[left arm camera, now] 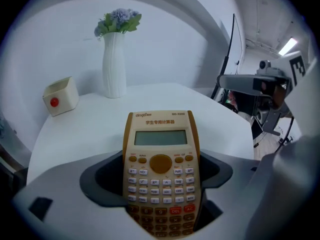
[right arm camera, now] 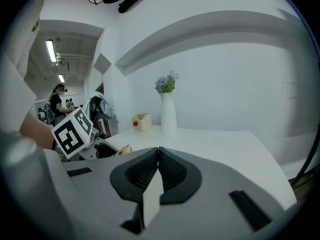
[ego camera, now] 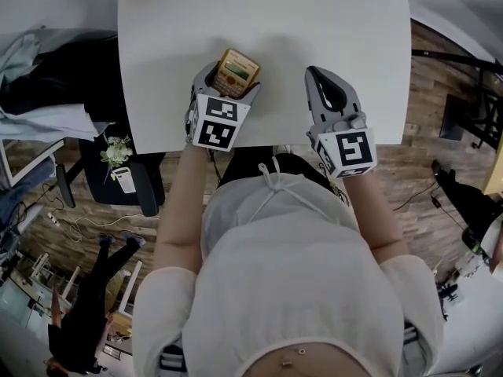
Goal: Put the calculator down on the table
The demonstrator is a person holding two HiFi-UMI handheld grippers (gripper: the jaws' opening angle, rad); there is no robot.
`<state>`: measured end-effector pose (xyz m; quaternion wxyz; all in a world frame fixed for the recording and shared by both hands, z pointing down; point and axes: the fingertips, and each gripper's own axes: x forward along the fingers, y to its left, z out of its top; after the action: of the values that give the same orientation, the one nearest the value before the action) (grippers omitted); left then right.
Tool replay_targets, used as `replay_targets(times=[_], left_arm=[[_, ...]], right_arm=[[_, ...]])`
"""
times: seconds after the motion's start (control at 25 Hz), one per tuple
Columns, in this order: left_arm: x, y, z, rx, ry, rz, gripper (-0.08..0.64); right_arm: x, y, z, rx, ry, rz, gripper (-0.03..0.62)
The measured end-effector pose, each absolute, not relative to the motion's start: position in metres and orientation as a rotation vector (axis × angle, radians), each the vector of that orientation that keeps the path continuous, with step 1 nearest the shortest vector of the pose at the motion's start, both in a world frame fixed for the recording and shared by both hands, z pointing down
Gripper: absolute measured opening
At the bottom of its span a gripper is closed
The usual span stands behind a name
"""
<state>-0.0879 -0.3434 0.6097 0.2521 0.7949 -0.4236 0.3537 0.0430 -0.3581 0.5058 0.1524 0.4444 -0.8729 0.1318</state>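
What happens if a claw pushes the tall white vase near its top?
The vase is tall and slim, so it would probably tip rather than slide. It looks hard, maybe pottery, so a fall might crack it. Its flowers look light and would likely spill out.

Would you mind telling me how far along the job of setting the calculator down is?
Done: the left gripper has its fingers clamped on the tan plastic scientific calculator. In hand: it is held over the white table, apparently not lying flat on it yet. Left: lower it, open the fingers and withdraw. The right gripper is shut and empty.
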Motion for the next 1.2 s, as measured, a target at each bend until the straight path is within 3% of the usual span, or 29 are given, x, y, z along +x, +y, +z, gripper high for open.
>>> replay_targets(times=[0.32, 0.96, 1.2], left_arm=[[-0.085, -0.343, 0.633, 2.159, -1.106, 1.127, 0.408], [-0.087, -0.342, 0.628, 2.201, -1.105, 1.086, 0.405], [-0.091, -0.349, 0.581, 2.295, -1.188, 0.934, 0.400]], right_arm=[[0.046, -0.364, 0.519, 1.301, -2.476, 0.483, 0.006], [0.036, -0.366, 0.511, 1.288, -2.486, 0.465, 0.006], [0.035, -0.363, 0.490, 1.304, -2.507, 0.418, 0.006]])
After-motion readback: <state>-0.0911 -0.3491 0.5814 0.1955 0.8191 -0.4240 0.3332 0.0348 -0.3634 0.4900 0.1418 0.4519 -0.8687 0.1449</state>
